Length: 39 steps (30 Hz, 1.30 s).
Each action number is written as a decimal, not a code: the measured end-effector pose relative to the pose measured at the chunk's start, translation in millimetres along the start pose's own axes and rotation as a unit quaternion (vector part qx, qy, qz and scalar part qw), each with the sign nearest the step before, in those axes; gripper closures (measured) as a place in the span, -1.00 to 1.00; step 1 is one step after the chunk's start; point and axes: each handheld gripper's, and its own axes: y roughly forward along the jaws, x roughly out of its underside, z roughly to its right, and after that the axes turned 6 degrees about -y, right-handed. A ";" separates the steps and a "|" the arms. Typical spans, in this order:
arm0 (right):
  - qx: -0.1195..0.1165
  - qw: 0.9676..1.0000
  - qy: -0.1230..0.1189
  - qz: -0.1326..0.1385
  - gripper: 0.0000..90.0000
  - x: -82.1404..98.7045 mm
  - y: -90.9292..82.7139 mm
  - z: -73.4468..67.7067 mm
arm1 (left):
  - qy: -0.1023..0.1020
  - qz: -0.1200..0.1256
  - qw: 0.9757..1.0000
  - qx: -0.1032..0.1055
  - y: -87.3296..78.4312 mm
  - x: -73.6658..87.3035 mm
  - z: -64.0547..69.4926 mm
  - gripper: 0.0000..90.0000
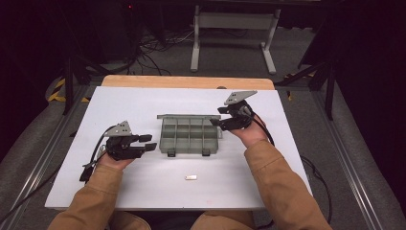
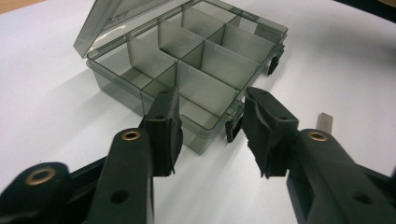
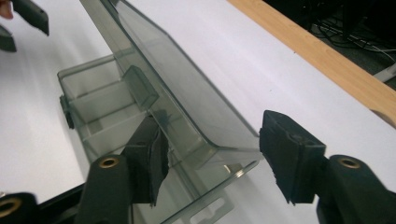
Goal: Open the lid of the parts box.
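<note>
Smoky translucent plastic compartment box (image 1: 190, 135): mid white counter (image 1: 143, 103), lid (image 3: 177, 93) raised for loading; right gripper (image 3: 210, 154) fingers apart astride lid edge; left gripper (image 2: 210, 126) fingers apart, empty, near front latch; small metal piece (image 1: 191, 177) nearby.

One camera hangs high on the person's side, looking forward and down over the whole white tabletop (image 1: 143, 100) to the floor beyond. A second rides the left gripper (image 2: 208, 126), low and close, facing the front corner of the compartment box (image 2: 187, 70). The third rides the right gripper (image 3: 210, 154), closer again, looking along the box's raised lid (image 3: 173, 88). All three share that box.
</note>
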 end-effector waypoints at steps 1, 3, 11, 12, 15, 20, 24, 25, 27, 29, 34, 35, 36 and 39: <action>0.001 1.000 0.001 0.002 0.00 -1.5 0.0 1.9 | -0.001 0.000 1.000 -0.001 -1.0 0.5 0.3 0.20; 0.004 1.000 0.003 0.006 0.03 -4.4 0.2 5.5 | -0.001 0.001 1.000 -0.001 -2.9 1.3 0.1 0.17; 0.011 1.000 0.012 0.012 0.12 -10.2 5.5 18.1 | -0.001 0.007 1.000 -0.006 -8.0 2.9 1.1 0.03; 0.012 1.000 0.014 0.013 0.13 -10.6 6.2 19.7 | 0.001 0.008 1.000 -0.007 -8.5 2.8 1.3 0.01; 0.015 1.000 0.020 0.018 0.16 -11.9 8.8 25.0 | 0.003 0.010 1.000 -0.008 -9.1 3.0 1.9 -0.04; 0.019 0.999 0.025 0.022 0.19 -13.6 12.1 30.5 | 0.005 0.012 1.000 -0.011 -10.8 4.1 2.3 -0.08; 0.028 0.999 0.030 0.025 0.21 -15.2 18.2 37.2 | 0.004 0.017 1.000 -0.013 -13.2 5.3 1.3 -0.12; 0.029 0.999 0.032 0.025 0.22 -15.3 19.5 38.5 | 0.004 0.017 1.000 -0.014 -13.5 5.6 1.4 -0.13; 0.032 0.998 0.036 0.028 0.22 -15.2 22.3 41.3 | 0.007 0.020 1.000 -0.017 -14.1 6.1 1.2 -0.16; 0.034 0.998 0.039 0.027 0.22 -14.8 25.0 43.4 | 0.005 0.022 1.000 -0.019 -14.7 6.7 1.6 -0.18; 0.038 0.998 0.045 0.027 0.22 -14.0 30.6 48.2 | 0.008 0.026 0.999 -0.021 -15.7 7.4 0.6 -0.20; 0.039 0.998 0.045 0.028 0.22 -13.8 31.7 49.0 | 0.008 0.028 0.999 -0.022 -15.9 7.5 0.6 -0.21; 0.039 0.998 0.047 0.028 0.22 -13.5 32.9 49.9 | 0.007 0.029 0.999 -0.024 -16.3 7.7 0.9 -0.23; 0.042 0.997 0.051 0.026 0.22 -12.1 37.2 52.4 | 0.008 0.033 0.999 -0.027 -17.2 8.1 1.0 -0.26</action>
